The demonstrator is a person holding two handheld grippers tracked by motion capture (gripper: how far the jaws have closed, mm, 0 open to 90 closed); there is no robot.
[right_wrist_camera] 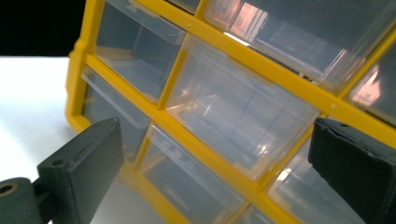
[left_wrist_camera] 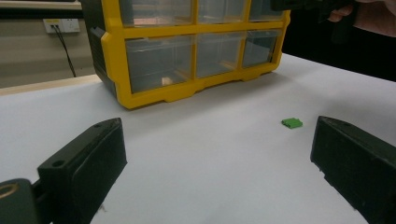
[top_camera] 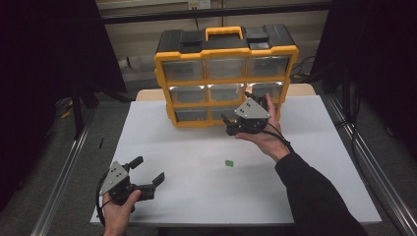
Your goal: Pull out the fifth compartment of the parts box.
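Between your right claw's [right_wrist_camera: 210,154] spread jaws sits a clear drawer [right_wrist_camera: 233,121], lined up for pulling; your left claw [top_camera: 146,173] idles, spread.

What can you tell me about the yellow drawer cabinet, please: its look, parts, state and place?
The cabinet has a yellow plastic frame, a black top and a yellow carry handle. It holds nine clear plastic drawers in three rows of three, all pushed in as far as can be seen. It stands upright at the far edge of the white table, facing the person. The right gripper, jaws open, is close in front of its lower right drawers; contact cannot be told.
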